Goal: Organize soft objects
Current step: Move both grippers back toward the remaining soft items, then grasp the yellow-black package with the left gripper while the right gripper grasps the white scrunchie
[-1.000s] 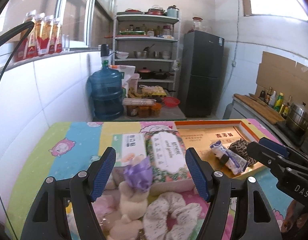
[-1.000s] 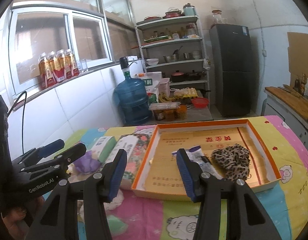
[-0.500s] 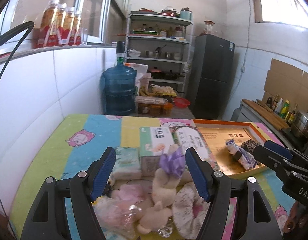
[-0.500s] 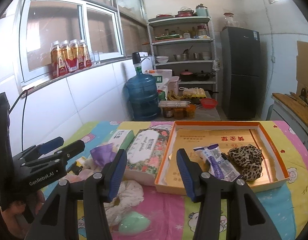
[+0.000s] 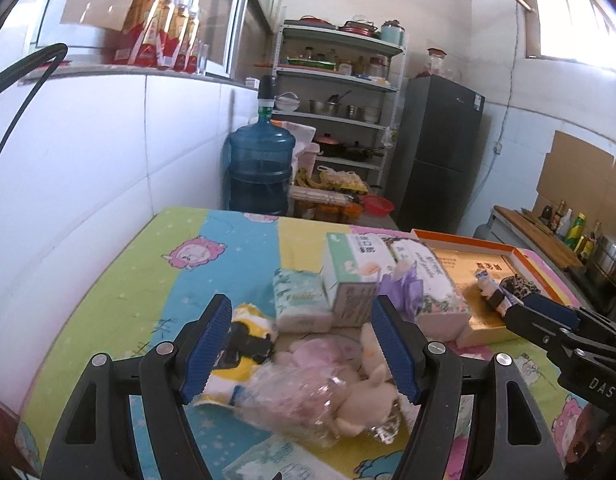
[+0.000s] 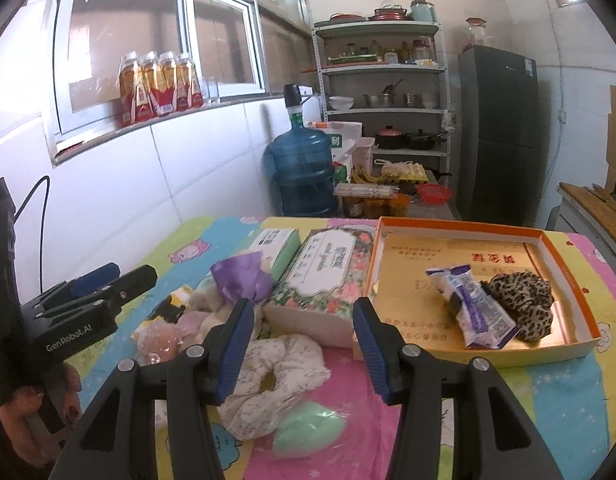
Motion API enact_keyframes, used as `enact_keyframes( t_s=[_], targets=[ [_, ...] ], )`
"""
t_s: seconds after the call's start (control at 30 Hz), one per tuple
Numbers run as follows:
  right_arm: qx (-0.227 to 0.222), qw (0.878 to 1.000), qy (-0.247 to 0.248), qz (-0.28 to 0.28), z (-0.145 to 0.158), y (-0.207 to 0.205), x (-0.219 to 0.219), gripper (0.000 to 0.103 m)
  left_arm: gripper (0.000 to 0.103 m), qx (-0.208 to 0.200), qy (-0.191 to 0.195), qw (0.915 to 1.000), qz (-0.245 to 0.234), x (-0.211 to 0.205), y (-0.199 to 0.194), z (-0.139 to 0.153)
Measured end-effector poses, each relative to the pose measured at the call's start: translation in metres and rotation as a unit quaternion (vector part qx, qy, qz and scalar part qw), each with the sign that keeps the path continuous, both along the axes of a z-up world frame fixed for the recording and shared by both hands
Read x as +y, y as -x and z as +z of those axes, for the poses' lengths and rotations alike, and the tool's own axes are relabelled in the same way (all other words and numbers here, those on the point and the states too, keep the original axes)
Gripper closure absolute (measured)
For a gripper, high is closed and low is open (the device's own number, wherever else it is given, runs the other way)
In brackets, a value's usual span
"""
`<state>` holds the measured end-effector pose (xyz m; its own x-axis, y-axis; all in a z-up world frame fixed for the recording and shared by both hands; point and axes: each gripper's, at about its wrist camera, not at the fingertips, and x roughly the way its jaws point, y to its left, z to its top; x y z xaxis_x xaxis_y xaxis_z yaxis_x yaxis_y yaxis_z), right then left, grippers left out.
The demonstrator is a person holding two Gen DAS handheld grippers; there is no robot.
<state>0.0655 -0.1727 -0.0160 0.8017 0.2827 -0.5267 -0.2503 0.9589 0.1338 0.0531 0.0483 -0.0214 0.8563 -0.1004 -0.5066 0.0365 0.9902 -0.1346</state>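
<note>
Both claws gape wide, holding nothing. Best lower the left gripper (image 5: 302, 346) squarely over the cellophane-wrapped pink plush toy (image 5: 308, 384), pinching its bulk; the right gripper (image 6: 304, 346) waits.

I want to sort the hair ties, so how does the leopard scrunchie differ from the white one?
The leopard scrunchie is brown with dark spots; the white scrunchie is pale with tiny dots. The leopard one lies inside the orange tray, beside a purple packet; the white one lies outside it on the mat, near a green sponge. Both are soft gathered fabric rings, untouched by either gripper.
</note>
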Motion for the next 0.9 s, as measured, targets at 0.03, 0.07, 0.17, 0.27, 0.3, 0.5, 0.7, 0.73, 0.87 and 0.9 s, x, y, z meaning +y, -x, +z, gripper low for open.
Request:
enact_keyframes(
  t_s=[0.03,0.07,0.17,0.27,0.3,0.5,0.7,0.73,0.87,0.9],
  targets=[
    [0.002,1.000,0.002,0.002,-0.002,0.000,0.001,0.052,0.029,0.000,0.001,1.0000,-0.001,0.003,0.002,-0.002],
    [0.005,1.000,0.002,0.004,-0.004,-0.001,0.003,0.052,0.029,0.000,0.001,1.0000,-0.001,0.005,0.004,-0.004],
    [0.013,1.000,0.006,0.007,-0.010,-0.002,0.009,0.051,0.029,0.001,0.001,1.0000,-0.004,0.011,0.009,-0.011],
    [0.023,1.000,0.007,0.008,-0.017,-0.006,0.013,0.051,0.029,0.007,0.008,0.9999,-0.006,0.018,0.011,-0.018],
    [0.027,1.000,0.006,0.007,-0.020,-0.007,0.014,0.052,0.029,0.009,0.010,0.9999,-0.006,0.020,0.011,-0.021],
    [0.044,0.999,0.011,0.007,-0.032,-0.011,0.020,0.052,0.029,0.020,0.018,0.9996,-0.005,0.034,0.005,-0.032],
    [0.049,0.999,0.014,0.004,-0.035,-0.016,0.022,0.051,0.029,0.033,0.023,0.9992,-0.008,0.053,-0.019,-0.032],
    [0.050,0.999,0.014,0.004,-0.035,-0.017,0.022,0.051,0.029,0.038,0.022,0.9989,-0.013,0.054,-0.025,-0.032],
    [0.055,0.998,0.013,0.001,-0.037,-0.022,0.021,0.051,0.029,0.084,0.029,0.9947,-0.052,0.062,-0.058,-0.042],
    [0.056,0.998,0.013,0.001,-0.038,-0.023,0.021,0.051,0.029,0.091,0.030,0.9937,-0.058,0.064,-0.064,-0.043]
  ],
)
